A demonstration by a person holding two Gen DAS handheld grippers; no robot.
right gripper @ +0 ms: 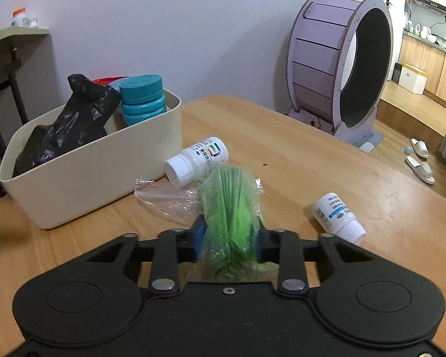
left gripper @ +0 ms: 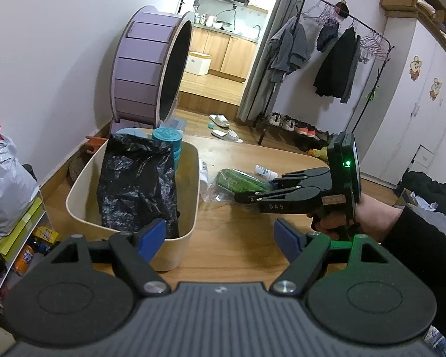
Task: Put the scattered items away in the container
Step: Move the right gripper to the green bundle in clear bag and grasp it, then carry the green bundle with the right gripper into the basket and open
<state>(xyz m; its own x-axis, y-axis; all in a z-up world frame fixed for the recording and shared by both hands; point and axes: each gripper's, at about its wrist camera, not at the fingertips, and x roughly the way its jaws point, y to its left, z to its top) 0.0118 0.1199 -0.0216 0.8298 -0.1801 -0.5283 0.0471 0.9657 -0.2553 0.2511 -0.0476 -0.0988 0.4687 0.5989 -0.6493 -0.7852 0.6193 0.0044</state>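
A cream bin stands on the wooden table and holds a black plastic bag and a teal jar. My right gripper is shut on a clear bag of green material to the right of the bin. My left gripper is open and empty, near the bin's front corner. A white pill bottle lies against the bin. A second white bottle lies on the table to the right.
A large purple wheel stands on the floor beyond the table. A clothes rack and slippers are farther back. Bags and drink bottles sit on a shelf at the left.
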